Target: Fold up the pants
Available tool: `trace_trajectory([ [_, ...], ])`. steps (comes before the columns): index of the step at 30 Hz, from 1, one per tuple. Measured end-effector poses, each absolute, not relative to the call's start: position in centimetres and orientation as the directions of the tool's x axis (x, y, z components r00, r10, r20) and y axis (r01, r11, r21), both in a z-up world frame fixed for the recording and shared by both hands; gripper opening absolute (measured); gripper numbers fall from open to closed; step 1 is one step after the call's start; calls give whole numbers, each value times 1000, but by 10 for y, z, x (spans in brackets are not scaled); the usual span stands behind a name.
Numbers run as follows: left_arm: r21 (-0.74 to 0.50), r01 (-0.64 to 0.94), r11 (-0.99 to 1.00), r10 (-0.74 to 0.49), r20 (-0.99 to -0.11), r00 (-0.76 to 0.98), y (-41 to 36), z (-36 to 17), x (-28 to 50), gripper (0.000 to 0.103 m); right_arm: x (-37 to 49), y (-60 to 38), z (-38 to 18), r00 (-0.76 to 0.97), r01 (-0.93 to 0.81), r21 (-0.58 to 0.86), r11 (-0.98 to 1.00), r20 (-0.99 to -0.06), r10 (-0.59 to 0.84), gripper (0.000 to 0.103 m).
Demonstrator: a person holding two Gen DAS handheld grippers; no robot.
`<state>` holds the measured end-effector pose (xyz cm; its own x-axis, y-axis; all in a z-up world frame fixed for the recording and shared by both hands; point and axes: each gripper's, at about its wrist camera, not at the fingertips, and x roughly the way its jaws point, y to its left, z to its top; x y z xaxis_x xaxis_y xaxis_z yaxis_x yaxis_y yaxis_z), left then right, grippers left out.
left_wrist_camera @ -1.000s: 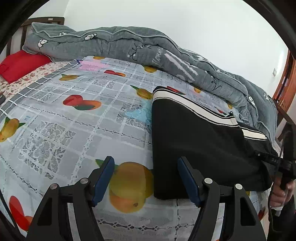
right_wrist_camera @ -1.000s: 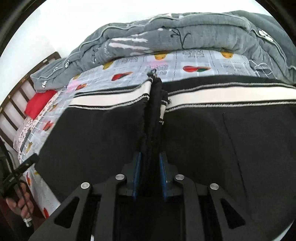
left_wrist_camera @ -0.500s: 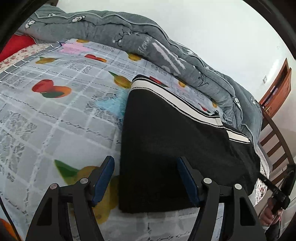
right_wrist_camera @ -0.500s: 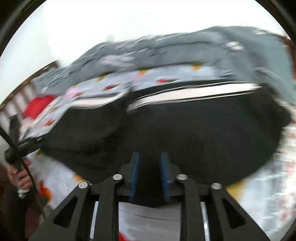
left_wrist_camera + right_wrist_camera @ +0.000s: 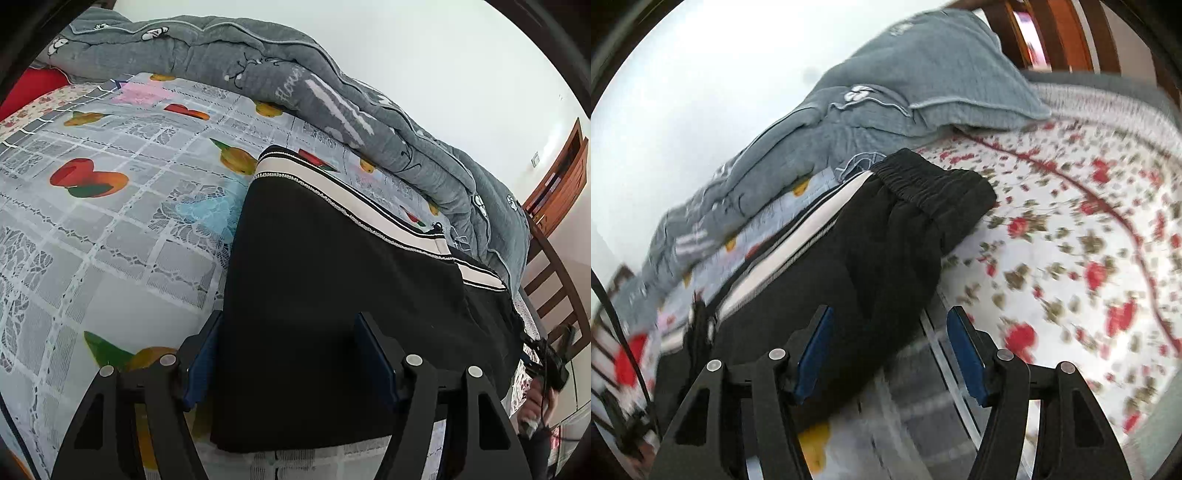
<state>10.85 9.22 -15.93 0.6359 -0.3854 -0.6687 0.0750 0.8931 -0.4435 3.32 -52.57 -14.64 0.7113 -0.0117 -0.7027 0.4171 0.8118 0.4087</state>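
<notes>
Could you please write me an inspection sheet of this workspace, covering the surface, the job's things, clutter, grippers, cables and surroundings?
Surface: bed with a fruit-print sheet and a floral sheet.
Job's things: black pants with a white side stripe, lying folded on the bed; elastic waistband visible.
Clutter: grey quilt bunched along the far side; red pillow.
Grippers: left gripper open above the pants edge; right gripper opening, pads off the cloth.
Cables: thin black cable at the right view's left edge.
Surroundings: white wall, wooden bed frame, wooden door.
</notes>
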Motion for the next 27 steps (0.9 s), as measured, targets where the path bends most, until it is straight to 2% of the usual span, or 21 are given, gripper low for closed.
trace_trajectory([
  [3, -453, 81, 888, -397, -666, 631, 93, -160, 111, 64, 56, -538, -157, 722, 430, 487, 760, -691, 35, 63],
  [5, -468, 65, 881, -399, -664, 632, 97, -161, 113, 53, 67, -546, -163, 717, 447, 509, 735, -696, 46, 60],
  [6, -480, 55, 875, -403, -662, 632, 99, -162, 115, 51, 72, -548, -164, 709, 463, 506, 728, -704, 38, 50],
  [7, -492, 43, 869, -406, -661, 631, 102, -163, 116, 44, 77, -549, -164, 697, 482, 493, 724, -717, 25, 44],
  [8, -505, 27, 862, -408, -662, 629, 105, -164, 117, 37, 80, -547, -160, 688, 489, 476, 731, -725, 11, 34],
  [12, -558, 5, 830, -438, -646, 625, 114, -167, 124, 25, 90, -511, -113, 731, 418, 320, 850, -675, -105, 18],
  [14, -567, -3, 824, -437, -639, 633, 116, -164, 128, 21, 99, -493, -92, 753, 387, 268, 882, -644, -135, 15],
  [20, -558, -3, 830, -388, -580, 716, 131, -141, 140, 17, 138, -414, -28, 823, 276, 120, 954, -542, -170, 12],
  [27, -529, -71, 845, -279, -552, 786, 202, -122, 156, 17, 164, -331, 4, 883, 91, 96, 991, -468, -36, 11],
])
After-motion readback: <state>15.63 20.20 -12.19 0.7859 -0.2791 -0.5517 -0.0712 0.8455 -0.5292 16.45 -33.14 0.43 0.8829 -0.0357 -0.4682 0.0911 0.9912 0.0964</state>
